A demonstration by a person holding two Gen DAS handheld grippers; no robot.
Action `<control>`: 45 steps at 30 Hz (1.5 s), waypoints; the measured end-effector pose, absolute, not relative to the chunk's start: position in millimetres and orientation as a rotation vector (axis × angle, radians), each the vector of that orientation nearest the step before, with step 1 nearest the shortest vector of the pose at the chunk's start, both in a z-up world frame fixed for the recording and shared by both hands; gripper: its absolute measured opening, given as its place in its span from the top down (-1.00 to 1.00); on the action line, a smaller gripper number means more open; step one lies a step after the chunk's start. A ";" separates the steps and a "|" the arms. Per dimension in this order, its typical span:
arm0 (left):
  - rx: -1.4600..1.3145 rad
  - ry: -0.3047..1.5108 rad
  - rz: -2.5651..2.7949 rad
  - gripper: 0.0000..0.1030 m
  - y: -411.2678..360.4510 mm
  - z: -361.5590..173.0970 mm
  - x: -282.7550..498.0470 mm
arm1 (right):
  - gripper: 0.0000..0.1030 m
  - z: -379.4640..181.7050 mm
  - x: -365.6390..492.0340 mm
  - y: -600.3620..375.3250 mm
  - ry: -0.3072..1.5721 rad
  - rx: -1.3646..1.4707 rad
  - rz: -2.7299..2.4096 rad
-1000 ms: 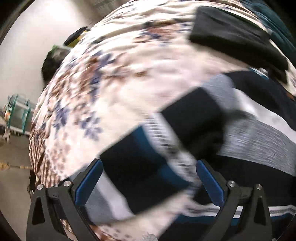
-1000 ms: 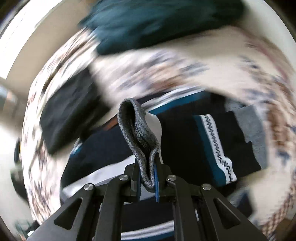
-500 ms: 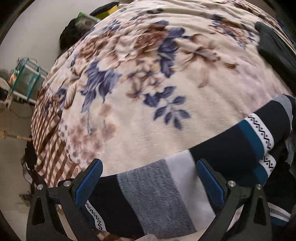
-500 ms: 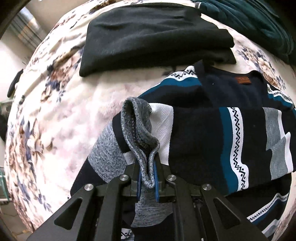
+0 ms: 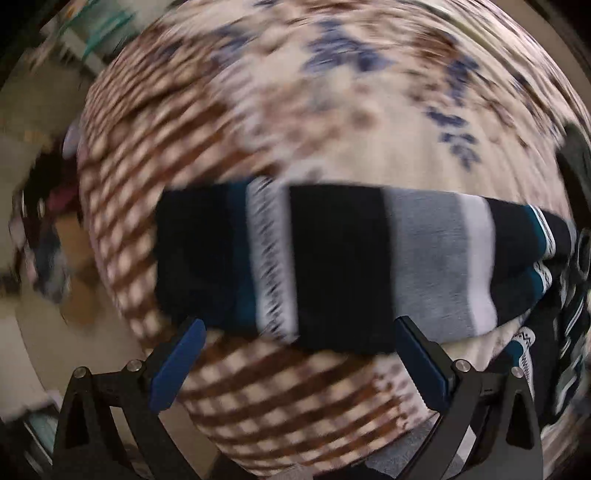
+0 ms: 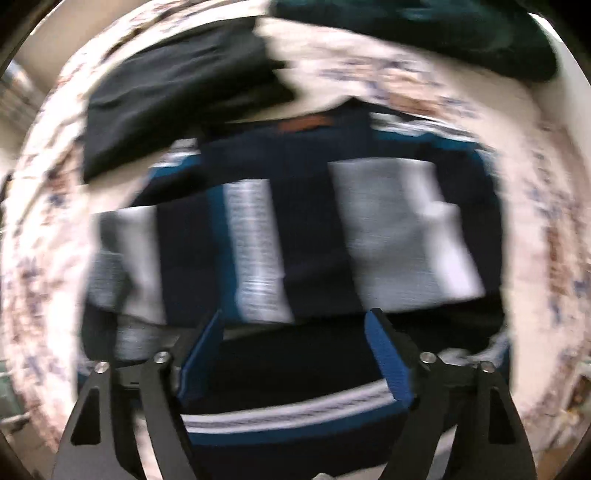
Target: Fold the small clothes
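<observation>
Two grippers hang over a bed, both pointing down, both views smeared by motion blur. One striped sweater (image 6: 303,236) lies spread on the bed's floral blanket (image 5: 332,92), banded in navy, teal, grey and white, with a small brown label at its neck. In the left wrist view one sleeve (image 5: 332,266) of it stretches flat across the blanket, over a brown checked border.

The left gripper (image 5: 299,332) has its fingers (image 5: 177,365) set wide apart, with nothing between them; the sleeve lies just beyond their tips.

The right gripper (image 6: 295,325) has just been opening its jaws. Its blue fingers (image 6: 388,358) now stand wide, empty, above the sweater's body.

Two other garments rest on the blanket past the sweater: one folded black garment (image 6: 177,99) to the upper left, and one dark green garment (image 6: 443,33) at the far edge. No containers can be made out clearly.
</observation>
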State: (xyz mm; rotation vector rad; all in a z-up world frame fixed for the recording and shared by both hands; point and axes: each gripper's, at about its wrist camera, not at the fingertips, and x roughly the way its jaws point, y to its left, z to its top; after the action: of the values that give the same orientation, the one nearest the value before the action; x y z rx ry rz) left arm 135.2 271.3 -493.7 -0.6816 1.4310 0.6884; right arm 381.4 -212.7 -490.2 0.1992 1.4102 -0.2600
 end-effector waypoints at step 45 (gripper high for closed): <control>-0.191 1.147 -0.231 0.84 -122.6 -405.1 416.8 | -0.78 -507.7 354.6 -461.9 1.400 0.258 -0.465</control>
State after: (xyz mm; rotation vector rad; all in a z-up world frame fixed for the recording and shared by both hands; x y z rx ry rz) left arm 416.8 -122.6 -405.1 -0.1905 1.1473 -0.2309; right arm 354.6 -461.9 -507.7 0.2583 1.4000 -0.4648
